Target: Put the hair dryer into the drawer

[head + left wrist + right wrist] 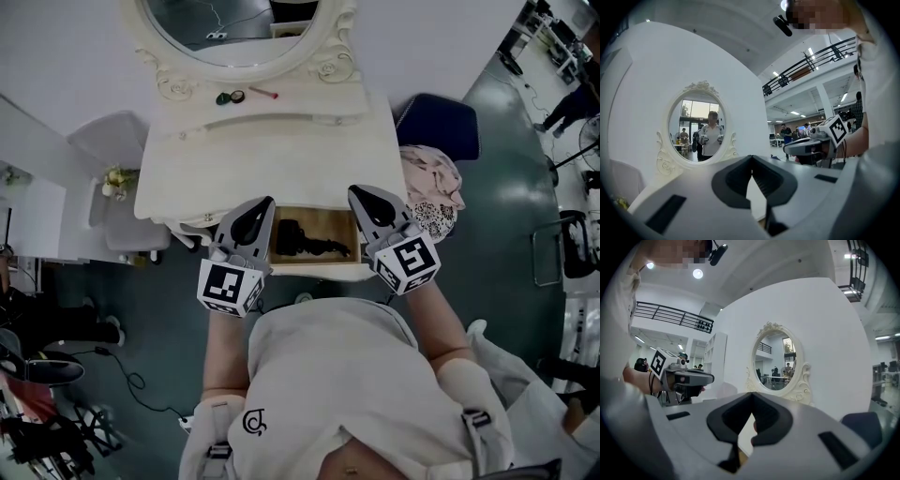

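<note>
The black hair dryer (309,240) lies inside the open wooden drawer (323,272) at the front of the cream dressing table (272,150). My left gripper (266,202) hovers over the drawer's left end, shut and holding nothing. Over the drawer's right end is my right gripper (358,192), likewise shut and holding nothing. In the left gripper view the jaws (752,157) meet at their tips, pointing level at the oval mirror (700,123); the right gripper (806,147) shows beside them. The right gripper view shows its jaws (752,395) closed together, with the left gripper (689,378) to its left.
A green round item (225,97) and a red stick (263,92) lie on the table top below the mirror (234,28). A dark blue chair (441,122) with pink cloth (431,178) stands on the right, a pale seat (112,141) on the left.
</note>
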The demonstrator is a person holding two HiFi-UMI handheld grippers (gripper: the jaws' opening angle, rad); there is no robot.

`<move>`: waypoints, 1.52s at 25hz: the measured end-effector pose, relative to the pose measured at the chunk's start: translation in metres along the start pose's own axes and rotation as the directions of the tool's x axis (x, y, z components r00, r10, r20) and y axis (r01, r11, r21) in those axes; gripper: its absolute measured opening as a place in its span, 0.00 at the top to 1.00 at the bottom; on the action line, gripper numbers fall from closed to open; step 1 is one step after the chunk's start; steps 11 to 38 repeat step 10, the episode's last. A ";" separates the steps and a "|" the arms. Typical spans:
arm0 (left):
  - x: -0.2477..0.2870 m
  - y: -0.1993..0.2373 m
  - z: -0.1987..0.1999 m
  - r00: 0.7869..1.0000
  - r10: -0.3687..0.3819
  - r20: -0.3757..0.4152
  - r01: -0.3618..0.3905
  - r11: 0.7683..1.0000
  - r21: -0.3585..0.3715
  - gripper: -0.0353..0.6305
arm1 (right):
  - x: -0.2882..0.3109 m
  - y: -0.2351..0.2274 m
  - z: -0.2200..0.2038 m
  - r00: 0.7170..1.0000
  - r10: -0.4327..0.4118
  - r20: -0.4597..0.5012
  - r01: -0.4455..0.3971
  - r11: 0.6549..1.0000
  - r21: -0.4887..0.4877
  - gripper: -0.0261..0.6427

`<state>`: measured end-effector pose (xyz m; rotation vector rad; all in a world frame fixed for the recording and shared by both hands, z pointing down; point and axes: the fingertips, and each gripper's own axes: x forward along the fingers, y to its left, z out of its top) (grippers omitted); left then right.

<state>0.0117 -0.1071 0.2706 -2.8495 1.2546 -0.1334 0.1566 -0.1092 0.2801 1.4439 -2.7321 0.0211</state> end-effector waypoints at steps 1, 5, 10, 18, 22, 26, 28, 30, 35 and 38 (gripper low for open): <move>0.000 0.000 0.000 1.000 0.000 0.001 0.000 1.000 -0.001 0.93 | 0.000 0.001 0.000 1.000 0.001 0.000 -0.001 1.000 0.002 0.95; -0.002 -0.003 0.000 1.000 -0.001 -0.001 0.001 1.000 0.010 0.93 | 0.001 0.006 -0.003 1.000 0.013 -0.002 -0.013 1.000 0.014 0.95; -0.008 -0.004 0.001 1.000 -0.009 0.008 0.009 1.000 0.021 0.93 | 0.006 0.010 -0.003 1.000 0.015 -0.008 -0.015 1.000 0.003 0.95; -0.008 -0.004 0.001 1.000 -0.009 0.008 0.009 1.000 0.021 0.93 | 0.006 0.010 -0.003 1.000 0.015 -0.008 -0.015 1.000 0.003 0.95; -0.008 -0.004 0.001 1.000 -0.009 0.008 0.009 1.000 0.021 0.93 | 0.006 0.010 -0.003 1.000 0.015 -0.008 -0.015 1.000 0.003 0.95; -0.008 -0.004 0.001 1.000 -0.009 0.008 0.009 1.000 0.021 0.93 | 0.006 0.010 -0.003 1.000 0.015 -0.008 -0.015 1.000 0.003 0.95; -0.008 -0.004 0.001 1.000 -0.009 0.008 0.009 1.000 0.021 0.93 | 0.006 0.010 -0.003 1.000 0.015 -0.008 -0.015 1.000 0.003 0.95; -0.008 -0.004 0.001 1.000 -0.009 0.008 0.009 1.000 0.021 0.93 | 0.006 0.010 -0.003 1.000 0.015 -0.008 -0.015 1.000 0.003 0.95; -0.008 -0.004 0.001 1.000 -0.009 0.008 0.009 1.000 0.021 0.93 | 0.006 0.010 -0.003 1.000 0.015 -0.008 -0.015 1.000 0.003 0.95; -0.008 -0.004 0.001 1.000 -0.009 0.008 0.009 1.000 0.021 0.93 | 0.006 0.010 -0.003 1.000 0.015 -0.008 -0.015 1.000 0.003 0.95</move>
